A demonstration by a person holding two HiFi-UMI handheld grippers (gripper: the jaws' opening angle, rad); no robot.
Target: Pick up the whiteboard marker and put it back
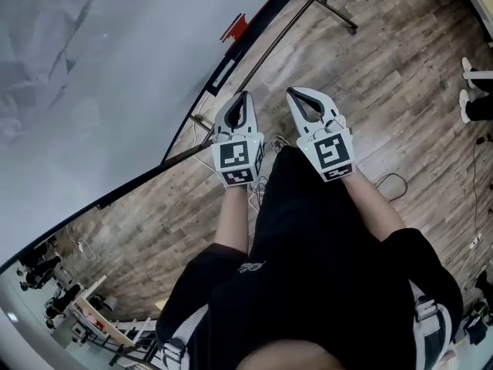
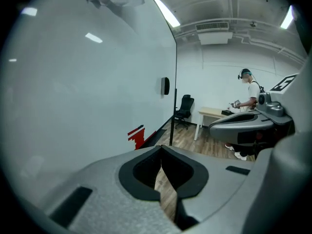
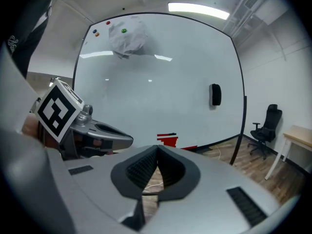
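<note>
Only a red sliver to go on, both jaws closed on nothing.
That small red shape (image 1: 235,28), possibly the whiteboard marker, sits at the bottom edge of the whiteboard (image 1: 100,75), well ahead of your left gripper (image 1: 247,94) and right gripper (image 1: 290,90), held side by side.

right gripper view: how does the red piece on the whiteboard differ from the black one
The red piece sits low on the whiteboard, near its bottom edge; the black piece sits higher, nearer the right edge. The red piece is wide and stepped; the black piece is upright and oblong. Both are on the whiteboard's face.
</note>
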